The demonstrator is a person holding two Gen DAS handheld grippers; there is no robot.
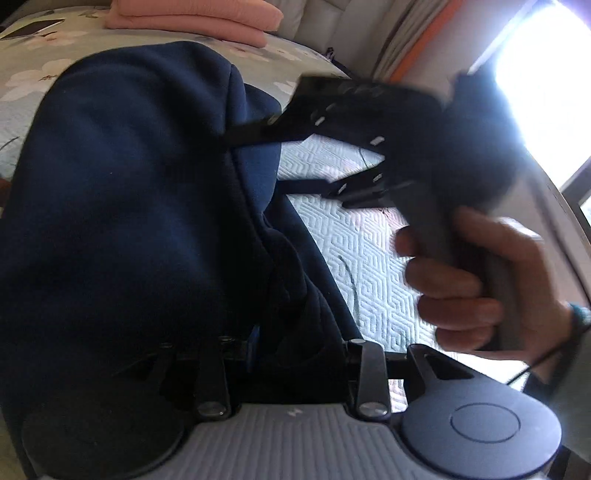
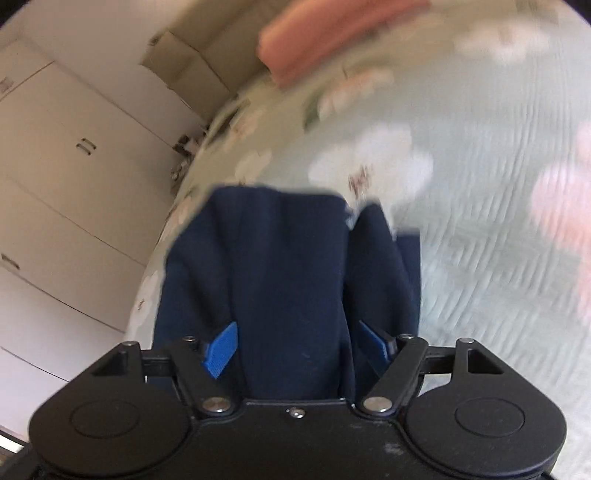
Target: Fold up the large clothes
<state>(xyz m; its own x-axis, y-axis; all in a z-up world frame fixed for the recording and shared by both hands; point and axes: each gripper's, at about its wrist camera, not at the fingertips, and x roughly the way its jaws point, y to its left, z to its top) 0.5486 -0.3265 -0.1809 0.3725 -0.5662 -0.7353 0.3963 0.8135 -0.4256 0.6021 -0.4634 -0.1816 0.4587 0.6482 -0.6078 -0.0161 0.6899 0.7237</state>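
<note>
A large navy blue garment [image 1: 129, 203] fills the left wrist view, bunched and lifted over the quilted bed. My left gripper [image 1: 255, 343] is buried in its folds and looks shut on it; the fingertips are hidden. My right gripper [image 1: 255, 158] shows in the left wrist view, held by a hand [image 1: 469, 280], its jaws around the garment's right edge. In the right wrist view my right gripper [image 2: 295, 332] has blue pads [image 2: 221, 347] pressed on both sides of a thick fold of the garment [image 2: 288, 277].
A folded pink cloth stack [image 1: 195, 18] lies at the far end of the floral quilt [image 1: 362, 251]; it also shows in the right wrist view [image 2: 325, 37]. A phone [image 1: 33, 27] lies at far left. White wardrobe doors [image 2: 66, 177] stand beyond the bed. A bright window [image 1: 543, 74] is right.
</note>
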